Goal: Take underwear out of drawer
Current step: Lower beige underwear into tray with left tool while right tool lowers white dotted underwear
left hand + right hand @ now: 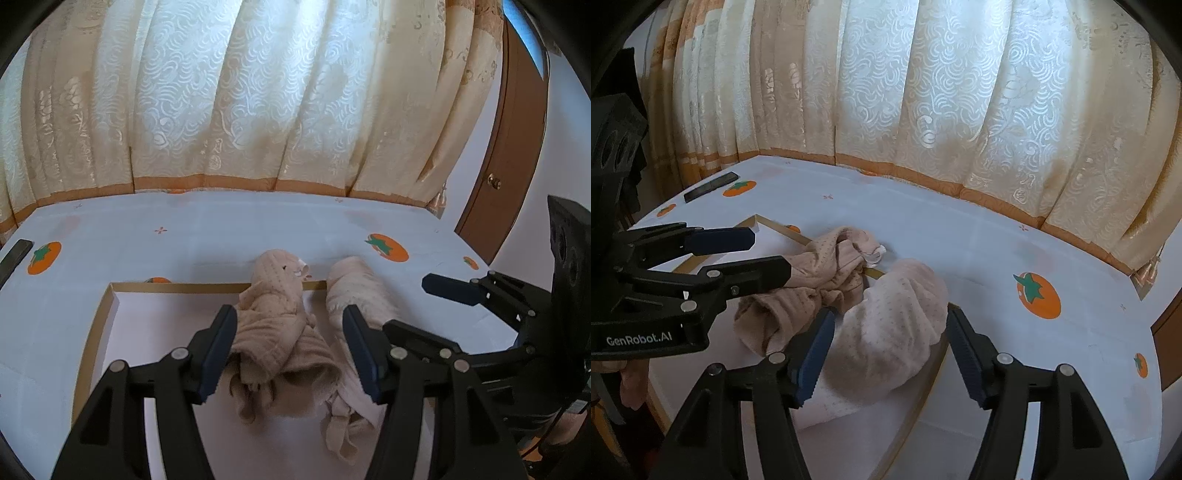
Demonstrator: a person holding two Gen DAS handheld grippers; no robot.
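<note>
Two rolled pieces of underwear are lying side by side, each draped over the far rim of a shallow white drawer with a tan wooden edge (96, 332), half inside and half out on the bench.

The tan-pink dotted knit underwear (275, 328) is sitting on the left, crumpled and partly unrolled, its far end resting on the white bench cloth printed with orange persimmons (207, 236). The paler pink dotted knit underwear (894, 332) is lying just beside it on the right, bulkier and rounder, also crossing the rim.

The left gripper (290, 350) is hovering with jaws parted around the tan-pink piece; the blue pads are standing clear of the fabric on both sides, so the grip is released. The right gripper (890, 354) is likewise straddling the pale pink roll with its jaws spread; the left pad is sitting close to the cloth, the right pad is apart from it, nothing clamped.

A cream patterned curtain with an orange hem (229, 110) is hanging behind the bench. A flat dark slab (711, 186) is lying at the far left corner. A brown wooden door (506, 147) is showing at right.
</note>
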